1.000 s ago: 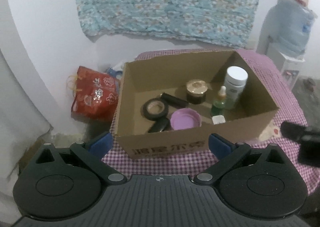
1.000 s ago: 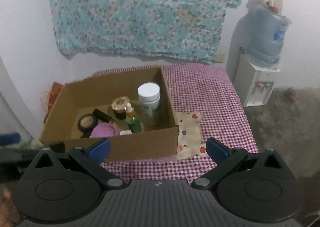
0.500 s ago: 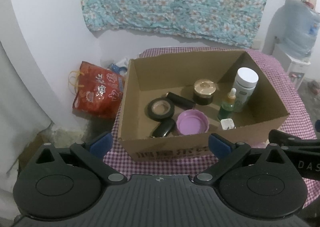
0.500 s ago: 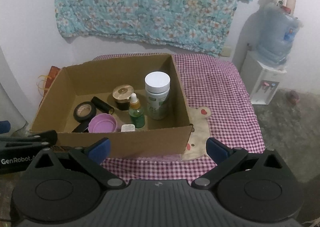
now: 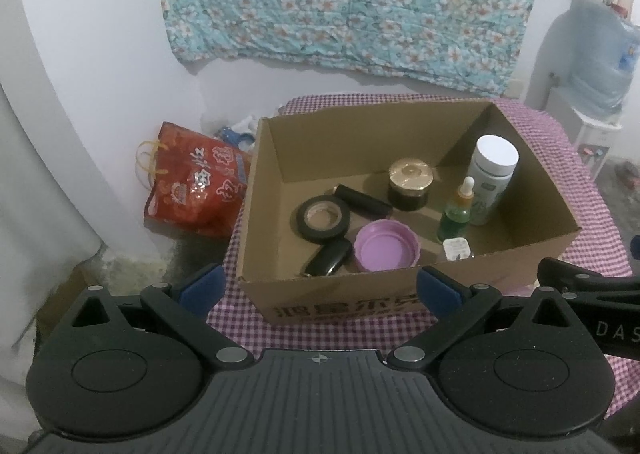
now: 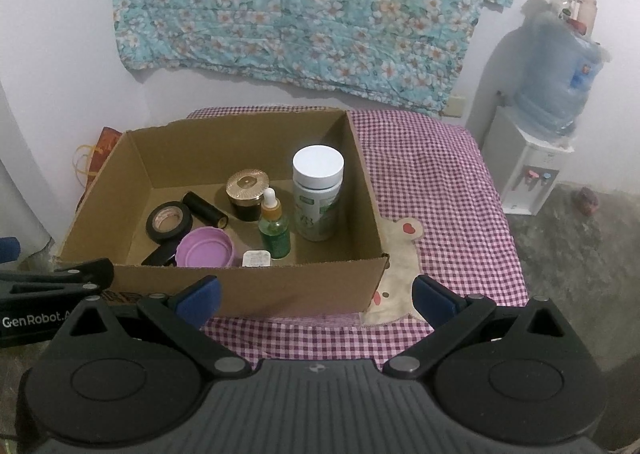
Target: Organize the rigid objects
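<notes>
Purple-checked worktop (image 6: 436, 189) carried brown cardboard box (image 5: 400, 294). Both claws, left (image 5: 318, 286) and right (image 6: 316, 296), gaped wide, empty, near box front. Risk: tall white-capped bottle (image 6: 318, 193) inside box toppling onto green dropper bottle (image 6: 274, 230) beside it if clipped.

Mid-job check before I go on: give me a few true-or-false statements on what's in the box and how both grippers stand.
1. The white-capped bottle stands upright in the cardboard box. True.
2. The purple lid lies on the tablecloth outside the box. False: it lies inside the box.
3. The left gripper holds the tape roll. False: its jaws are open and empty.
4. The right gripper is open, outside the box. True.
</notes>
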Action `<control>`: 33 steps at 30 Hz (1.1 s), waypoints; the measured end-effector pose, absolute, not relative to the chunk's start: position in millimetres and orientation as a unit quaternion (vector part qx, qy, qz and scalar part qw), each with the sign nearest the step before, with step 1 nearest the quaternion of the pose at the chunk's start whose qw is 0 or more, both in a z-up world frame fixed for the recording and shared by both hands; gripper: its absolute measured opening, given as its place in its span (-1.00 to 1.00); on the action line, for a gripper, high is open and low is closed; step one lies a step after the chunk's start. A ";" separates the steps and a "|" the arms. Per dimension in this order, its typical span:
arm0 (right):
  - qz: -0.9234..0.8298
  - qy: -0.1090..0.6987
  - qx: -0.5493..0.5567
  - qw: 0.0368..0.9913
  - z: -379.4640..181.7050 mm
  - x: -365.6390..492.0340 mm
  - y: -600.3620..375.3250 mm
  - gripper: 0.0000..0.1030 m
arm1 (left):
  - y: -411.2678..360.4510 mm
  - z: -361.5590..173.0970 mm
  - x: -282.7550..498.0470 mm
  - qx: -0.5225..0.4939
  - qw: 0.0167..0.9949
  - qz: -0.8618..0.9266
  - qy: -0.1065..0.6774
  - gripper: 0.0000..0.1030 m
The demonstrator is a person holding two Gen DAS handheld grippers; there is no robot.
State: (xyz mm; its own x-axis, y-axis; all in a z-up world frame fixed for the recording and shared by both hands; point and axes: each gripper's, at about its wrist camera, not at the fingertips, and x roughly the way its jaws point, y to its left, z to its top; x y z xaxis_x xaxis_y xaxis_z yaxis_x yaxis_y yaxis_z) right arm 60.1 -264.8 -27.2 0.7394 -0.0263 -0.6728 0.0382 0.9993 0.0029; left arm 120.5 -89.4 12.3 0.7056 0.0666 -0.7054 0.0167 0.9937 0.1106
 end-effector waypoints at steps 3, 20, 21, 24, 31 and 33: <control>-0.018 0.360 0.007 0.933 -27.1 60.0 -264.6 1.00 | -90.9 11.3 120.6 0.054 0.922 0.012 0.383 0.97; -0.017 0.362 0.007 0.932 -28.6 61.8 -263.7 1.00 | -91.7 9.7 120.8 0.053 0.922 0.013 0.384 0.96; -0.017 0.362 0.007 0.932 -28.6 61.9 -263.7 1.00 | -91.7 9.7 120.8 0.054 0.922 0.013 0.384 0.96; -0.017 0.363 0.007 0.932 -28.5 61.8 -263.3 1.00 | -91.5 9.2 120.7 0.054 0.922 0.013 0.384 0.96; -0.017 0.363 0.007 0.932 -28.3 61.9 -263.0 1.00 | -90.6 9.3 120.9 0.054 0.922 0.013 0.384 0.95; -0.017 0.363 0.006 0.932 -28.1 61.9 -263.1 1.00 | -91.7 8.9 120.1 0.053 0.922 0.014 0.384 0.95</control>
